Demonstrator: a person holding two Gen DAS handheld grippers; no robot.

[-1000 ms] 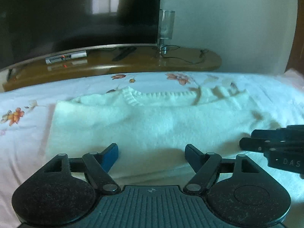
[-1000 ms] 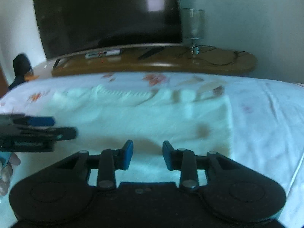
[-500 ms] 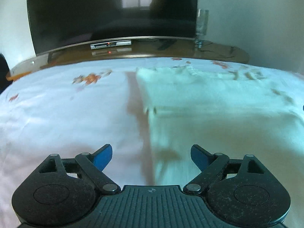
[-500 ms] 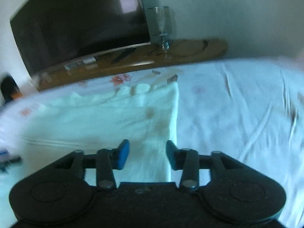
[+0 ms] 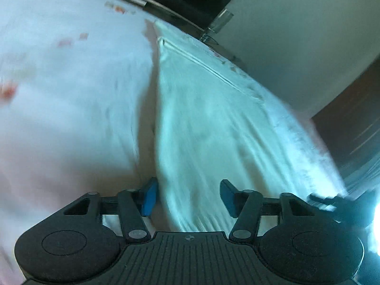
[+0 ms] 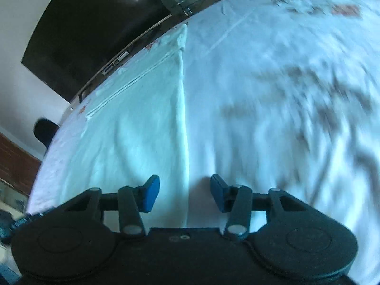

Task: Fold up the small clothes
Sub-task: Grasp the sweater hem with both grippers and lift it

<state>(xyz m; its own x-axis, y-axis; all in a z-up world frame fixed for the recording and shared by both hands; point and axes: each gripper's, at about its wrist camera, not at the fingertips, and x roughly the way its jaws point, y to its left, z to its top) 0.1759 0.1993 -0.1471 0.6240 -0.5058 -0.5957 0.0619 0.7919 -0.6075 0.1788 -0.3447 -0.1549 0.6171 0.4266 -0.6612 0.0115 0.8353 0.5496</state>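
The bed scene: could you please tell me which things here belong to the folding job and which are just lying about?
For the job:
white sweater
left claw
right claw

Lying about:
flowered sheet
television
glass

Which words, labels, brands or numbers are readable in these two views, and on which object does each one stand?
None can be read.
The small box on the wooden shelf under the television: any marking is too blurred.
The left claw base carries only a small round mark, no letters.
The white sweater and the flowered sheet show no text.
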